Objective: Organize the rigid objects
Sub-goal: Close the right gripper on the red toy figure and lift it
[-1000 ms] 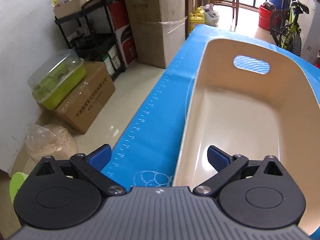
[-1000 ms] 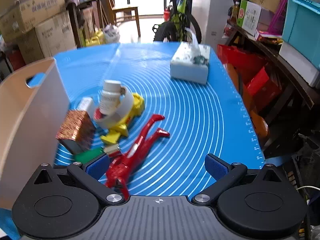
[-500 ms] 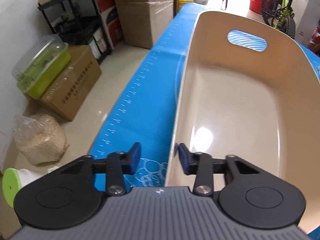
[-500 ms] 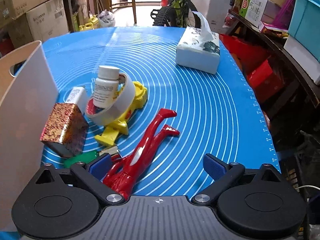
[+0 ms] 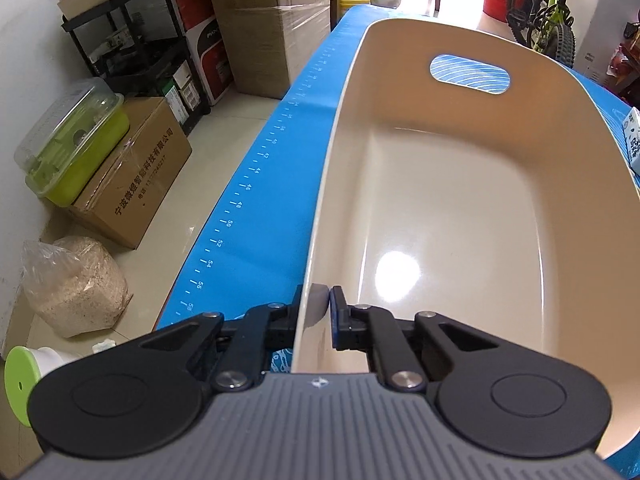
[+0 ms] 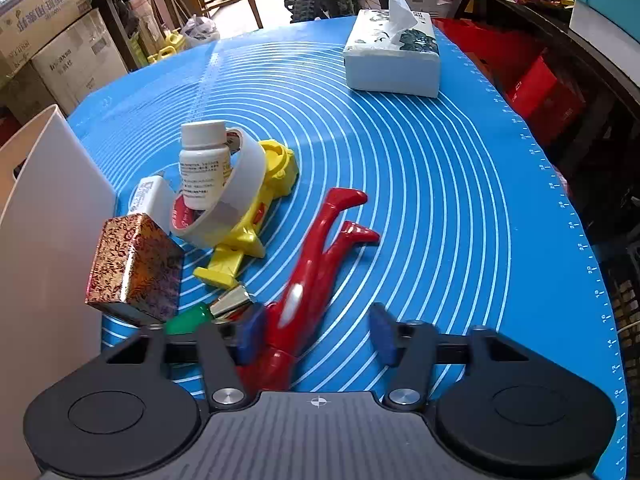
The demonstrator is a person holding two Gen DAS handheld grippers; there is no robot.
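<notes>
In the left wrist view a beige plastic bin (image 5: 440,208) with a handle cutout stands on the blue mat (image 5: 256,208). My left gripper (image 5: 316,308) is shut on the bin's near-left wall, one pad on each side. In the right wrist view a red toy figure (image 6: 316,256) lies on the blue mat (image 6: 440,200), its torso between the jaws of my right gripper (image 6: 316,338). Those jaws are closing; the right pad still stands clear of the figure. Beside it lie a white pill bottle (image 6: 202,164) inside a tape roll (image 6: 236,200), a yellow toy (image 6: 256,220), a patterned box (image 6: 134,264) and a green item (image 6: 188,318).
The bin's outer wall (image 6: 52,200) rises at the left of the pile. A tissue box (image 6: 394,60) sits at the mat's far side. Left of the table, on the floor, are cardboard boxes (image 5: 132,184), a shelf cart (image 5: 144,48) and a sack (image 5: 72,284). A bicycle (image 5: 548,8) stands beyond.
The left gripper's jaws went from wide open to clamped on the bin wall. The right gripper sank toward the red figure and its jaws narrowed around it.
</notes>
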